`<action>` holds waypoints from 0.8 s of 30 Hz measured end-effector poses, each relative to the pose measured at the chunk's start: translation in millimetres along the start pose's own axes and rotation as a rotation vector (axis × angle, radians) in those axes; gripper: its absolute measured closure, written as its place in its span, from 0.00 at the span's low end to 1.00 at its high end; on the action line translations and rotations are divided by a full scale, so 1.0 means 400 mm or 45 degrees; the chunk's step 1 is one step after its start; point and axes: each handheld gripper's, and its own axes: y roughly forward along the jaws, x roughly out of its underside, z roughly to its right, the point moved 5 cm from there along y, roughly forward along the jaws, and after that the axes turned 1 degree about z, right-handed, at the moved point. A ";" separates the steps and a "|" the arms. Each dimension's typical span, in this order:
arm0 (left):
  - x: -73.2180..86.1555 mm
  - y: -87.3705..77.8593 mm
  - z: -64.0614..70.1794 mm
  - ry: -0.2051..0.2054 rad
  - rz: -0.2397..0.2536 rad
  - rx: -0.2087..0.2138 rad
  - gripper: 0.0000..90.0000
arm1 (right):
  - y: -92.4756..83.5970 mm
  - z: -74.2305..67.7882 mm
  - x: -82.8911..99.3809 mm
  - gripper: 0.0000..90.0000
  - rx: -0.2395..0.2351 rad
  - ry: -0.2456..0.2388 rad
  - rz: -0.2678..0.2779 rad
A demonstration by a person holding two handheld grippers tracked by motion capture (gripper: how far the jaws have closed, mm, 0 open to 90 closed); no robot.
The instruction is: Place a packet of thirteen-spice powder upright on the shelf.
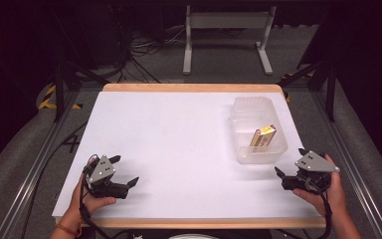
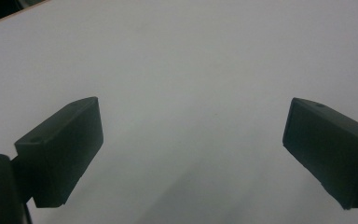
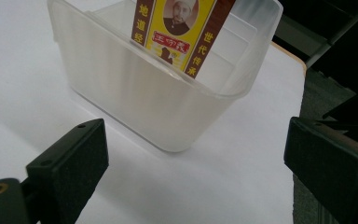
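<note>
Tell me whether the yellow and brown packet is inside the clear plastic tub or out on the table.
Inside: the yellow and brown packet leans within the clear plastic tub.

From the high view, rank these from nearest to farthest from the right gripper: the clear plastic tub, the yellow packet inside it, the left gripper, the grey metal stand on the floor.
Measured from the right gripper:
1. Clear plastic tub, just up and left of it on the table.
2. Yellow packet, leaning inside the tub.
3. Left gripper, across the table at its near left edge.
4. Grey metal stand, on the floor beyond the table's far edge.
</note>
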 end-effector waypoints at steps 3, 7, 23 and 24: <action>0.000 0.001 -0.001 -0.002 0.003 -0.002 0.06 | 0.000 0.005 0.012 0.08 0.016 0.010 -0.006; 0.001 0.000 -0.003 -0.009 0.002 0.002 0.06 | 0.002 0.009 0.036 0.08 0.016 0.052 -0.005; -0.005 -0.004 -0.020 -0.035 0.044 0.006 0.06 | -0.025 0.034 0.113 0.08 0.074 0.181 0.027; -0.005 -0.003 -0.022 -0.036 0.048 0.007 0.06 | -0.026 0.036 0.115 0.08 0.075 0.187 0.031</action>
